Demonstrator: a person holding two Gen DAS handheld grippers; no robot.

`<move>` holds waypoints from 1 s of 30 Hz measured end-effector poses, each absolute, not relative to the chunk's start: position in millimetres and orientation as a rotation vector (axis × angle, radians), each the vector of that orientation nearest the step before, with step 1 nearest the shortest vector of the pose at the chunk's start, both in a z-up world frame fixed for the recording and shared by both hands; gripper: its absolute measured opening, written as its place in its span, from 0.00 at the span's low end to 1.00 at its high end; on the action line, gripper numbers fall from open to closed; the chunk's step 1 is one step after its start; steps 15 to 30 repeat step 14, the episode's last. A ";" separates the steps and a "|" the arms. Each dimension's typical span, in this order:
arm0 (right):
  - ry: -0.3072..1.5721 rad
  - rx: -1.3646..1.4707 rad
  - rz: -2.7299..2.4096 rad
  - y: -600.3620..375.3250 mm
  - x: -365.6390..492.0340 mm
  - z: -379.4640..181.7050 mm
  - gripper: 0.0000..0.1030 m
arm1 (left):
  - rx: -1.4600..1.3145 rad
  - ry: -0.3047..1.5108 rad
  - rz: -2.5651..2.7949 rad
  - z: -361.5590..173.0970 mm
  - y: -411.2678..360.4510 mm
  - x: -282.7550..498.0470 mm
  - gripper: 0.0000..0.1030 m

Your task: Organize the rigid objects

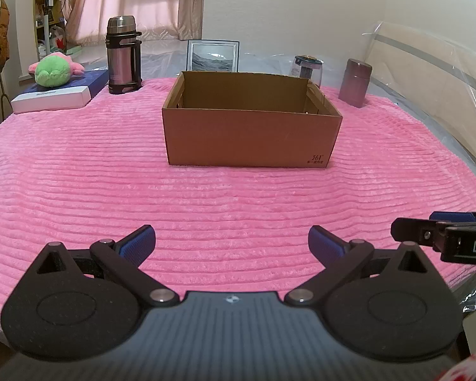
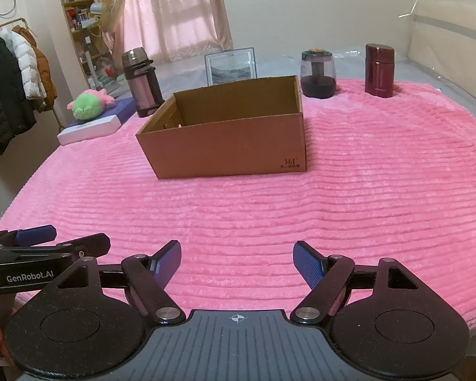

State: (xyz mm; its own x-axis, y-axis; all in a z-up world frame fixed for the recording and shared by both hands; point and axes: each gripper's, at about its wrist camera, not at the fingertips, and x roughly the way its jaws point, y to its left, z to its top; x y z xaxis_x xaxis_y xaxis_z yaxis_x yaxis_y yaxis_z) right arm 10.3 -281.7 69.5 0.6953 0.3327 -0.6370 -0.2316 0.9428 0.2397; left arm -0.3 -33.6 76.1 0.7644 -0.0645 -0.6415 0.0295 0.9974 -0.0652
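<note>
Left gripper (image 1: 231, 244): fingers spread apart, nothing between them, low in the frame over the pink blanket (image 1: 111, 174). Right gripper (image 2: 236, 262): fingers likewise apart and empty. Cardboard box (image 1: 250, 133): open-topped, frame centre, on the blanket. Steel flask (image 1: 123, 54): upright, upper left, beside a white box (image 1: 52, 100) carrying a plush toy (image 1: 55, 70). Photo frame (image 1: 212, 55): behind the cardboard box. Glass jar (image 2: 317, 73) and maroon flask (image 2: 379, 70): upright, upper right, apart from each other.

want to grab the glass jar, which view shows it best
Right wrist view: the glass jar stands fully visible right of the box. In the left wrist view the box's far corner hides the jar's lower part.
</note>
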 end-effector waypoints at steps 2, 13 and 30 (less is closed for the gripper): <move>0.739 0.144 0.316 -281.8 10.1 68.9 0.73 | -0.052 0.699 -0.051 75.9 -34.4 0.1 0.98; 0.746 0.146 0.318 -280.5 10.1 65.4 0.72 | -0.065 0.691 -0.056 75.4 -34.8 0.1 0.98; 0.746 0.147 0.318 -280.6 10.2 65.0 0.72 | -0.068 0.693 -0.055 75.1 -34.4 0.6 0.98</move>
